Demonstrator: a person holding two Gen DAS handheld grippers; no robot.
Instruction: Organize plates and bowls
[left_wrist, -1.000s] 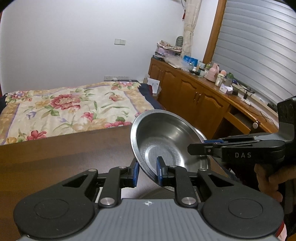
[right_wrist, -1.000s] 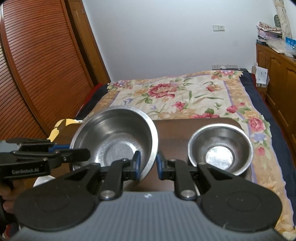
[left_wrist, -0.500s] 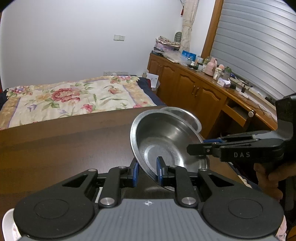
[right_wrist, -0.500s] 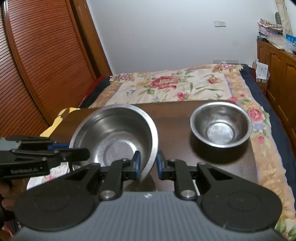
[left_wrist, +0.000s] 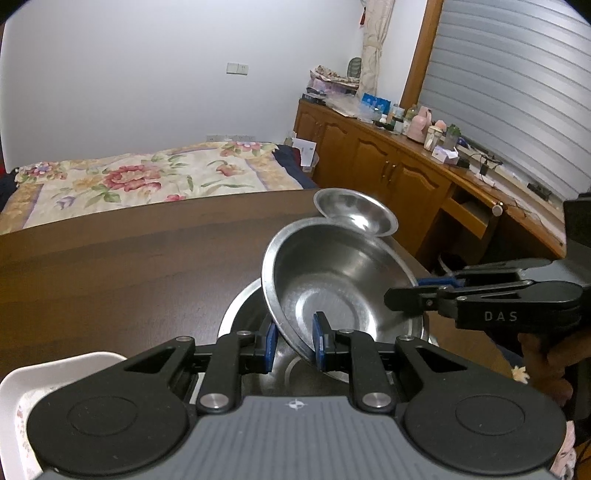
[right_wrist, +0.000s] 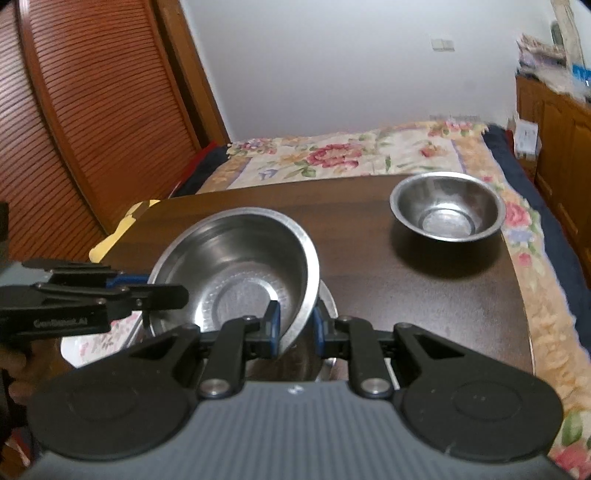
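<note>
Gleaming dark wooden table (right_wrist: 406, 280), bedroom

Dim, even indoor light. Both views bow hard at the rims, corners black. The left view is sharp; the right is softly blurred (worst at its right edge). Glare streaks the held bowl (left_wrist: 332, 280); the small bowl (right_wrist: 447, 212) casts a dark shadow on the table (right_wrist: 369, 266).

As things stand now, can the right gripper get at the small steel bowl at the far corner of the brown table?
Probably not yet. The right gripper is shut on the rim of the large steel bowl, shared with the left gripper. The path across the table to the small steel bowl looks free.
</note>
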